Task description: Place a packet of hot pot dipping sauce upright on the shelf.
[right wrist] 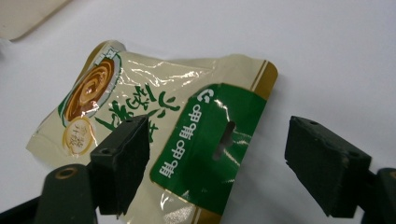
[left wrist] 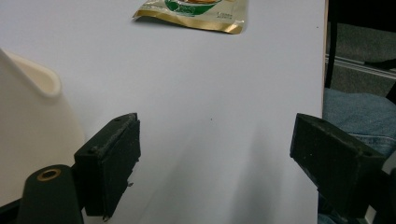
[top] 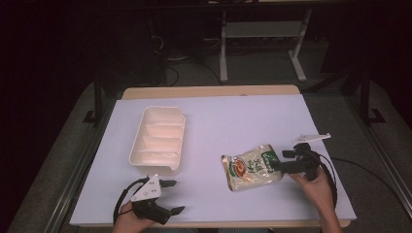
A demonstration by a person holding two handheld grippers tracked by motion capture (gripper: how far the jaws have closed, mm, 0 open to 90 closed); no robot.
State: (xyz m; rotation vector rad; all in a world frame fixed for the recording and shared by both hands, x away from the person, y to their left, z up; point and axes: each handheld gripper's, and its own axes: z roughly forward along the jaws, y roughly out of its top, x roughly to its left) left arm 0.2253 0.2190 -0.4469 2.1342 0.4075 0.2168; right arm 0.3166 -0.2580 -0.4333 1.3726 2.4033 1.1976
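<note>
A cream and green food pouch [top: 251, 167] lies flat on the white table sheet [top: 228, 121], right of centre. Its green header end with a hang slot [right wrist: 224, 140] faces my right gripper [top: 283, 160]. That gripper [right wrist: 217, 163] stands open, its jaws straddling the pouch's header end without closing on it. A cream divided tray [top: 158, 138] sits left of centre. My left gripper [top: 173, 196] is near the front edge just below the tray, open, with bare sheet between its jaws [left wrist: 212, 163]. The tray's corner [left wrist: 32, 107] and the pouch's gold edge [left wrist: 196, 18] show in the left gripper view.
The table's front edge [top: 218, 224] runs close behind both hands. A person's denim-clad leg [left wrist: 355, 112] shows past the sheet's edge. White desk legs [top: 299, 58] and cables stand on the floor beyond the table.
</note>
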